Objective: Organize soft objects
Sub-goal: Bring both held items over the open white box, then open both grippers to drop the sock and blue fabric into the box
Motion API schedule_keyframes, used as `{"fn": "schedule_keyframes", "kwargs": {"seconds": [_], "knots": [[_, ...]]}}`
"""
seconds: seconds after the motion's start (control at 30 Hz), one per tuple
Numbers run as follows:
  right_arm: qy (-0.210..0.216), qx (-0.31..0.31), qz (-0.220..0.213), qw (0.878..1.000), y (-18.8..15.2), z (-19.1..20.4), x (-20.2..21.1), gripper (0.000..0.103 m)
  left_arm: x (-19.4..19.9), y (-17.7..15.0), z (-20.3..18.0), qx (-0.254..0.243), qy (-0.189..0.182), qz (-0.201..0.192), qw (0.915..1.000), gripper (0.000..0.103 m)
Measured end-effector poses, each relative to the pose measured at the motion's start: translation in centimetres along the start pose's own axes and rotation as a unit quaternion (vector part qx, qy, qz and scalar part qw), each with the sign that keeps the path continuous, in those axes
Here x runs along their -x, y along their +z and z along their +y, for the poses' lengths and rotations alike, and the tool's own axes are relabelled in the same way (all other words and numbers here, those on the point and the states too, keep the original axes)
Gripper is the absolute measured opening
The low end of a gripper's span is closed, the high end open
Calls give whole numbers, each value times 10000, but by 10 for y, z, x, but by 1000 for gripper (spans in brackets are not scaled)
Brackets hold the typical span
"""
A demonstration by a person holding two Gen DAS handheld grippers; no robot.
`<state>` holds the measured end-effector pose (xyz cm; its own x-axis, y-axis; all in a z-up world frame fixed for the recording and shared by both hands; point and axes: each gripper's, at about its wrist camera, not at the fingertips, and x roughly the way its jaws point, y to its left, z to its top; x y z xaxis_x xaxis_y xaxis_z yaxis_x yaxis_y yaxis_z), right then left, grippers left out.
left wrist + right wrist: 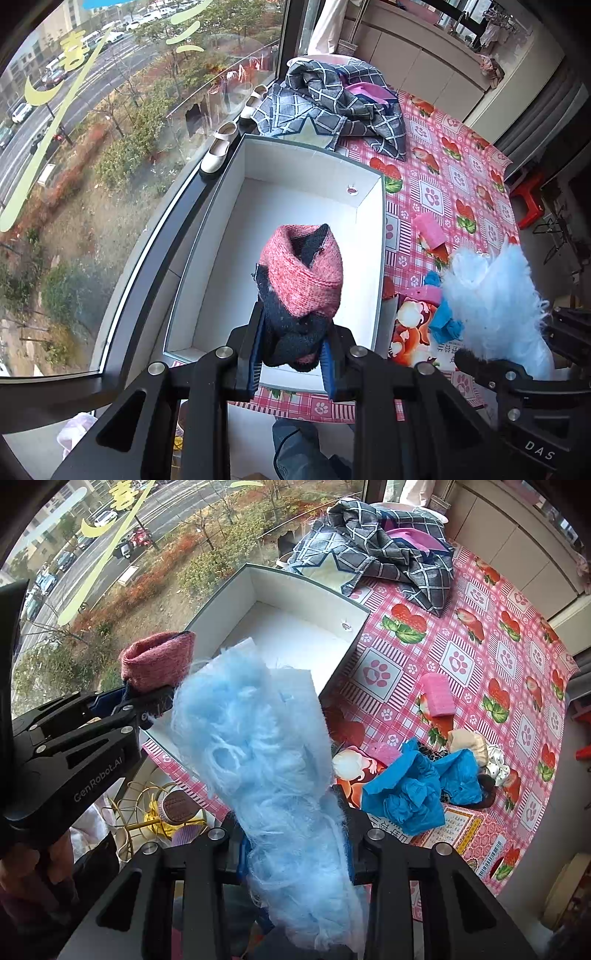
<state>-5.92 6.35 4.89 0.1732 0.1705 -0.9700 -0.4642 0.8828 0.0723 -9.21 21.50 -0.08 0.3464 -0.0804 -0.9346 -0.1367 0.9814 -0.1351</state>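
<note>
My left gripper [293, 349] is shut on a rolled pink and navy knitted sock bundle [303, 280] and holds it above the near end of an open white box [380, 229]. My right gripper [295, 834] is shut on a fluffy light blue cloth [266, 738], held up to the right of the box [347, 653]. The left gripper with the sock bundle [159, 661] shows at the left of the right wrist view. The blue cloth [495, 299] shows at the right of the left wrist view.
The table has a pink strawberry-print cover [461, 657]. On it lie a grey checked garment [332, 107], a pink sponge [437, 694], crumpled bright blue cloths [410, 790] and a beige item [469, 744]. White shoes [221, 147] stand on the window sill.
</note>
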Motion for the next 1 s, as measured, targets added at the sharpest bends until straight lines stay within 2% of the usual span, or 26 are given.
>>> {"fn": "schedule_keyframes", "kwargs": {"seconds": [0.47, 0.8, 0.9, 1.0], "knots": [[28, 183, 60, 9998, 13, 12, -8, 36, -10, 3, 10, 107, -17, 123, 9999, 28], [399, -37, 178, 9990, 39, 21, -21, 36, -21, 7, 31, 415, -32, 246, 9988, 29], [507, -76, 231, 9984, 44, 24, -25, 36, -28, 7, 35, 477, -9, 320, 9983, 34], [606, -108, 272, 9977, 48, 24, -29, 36, -31, 6, 38, 534, 6, 335, 9980, 51]]}}
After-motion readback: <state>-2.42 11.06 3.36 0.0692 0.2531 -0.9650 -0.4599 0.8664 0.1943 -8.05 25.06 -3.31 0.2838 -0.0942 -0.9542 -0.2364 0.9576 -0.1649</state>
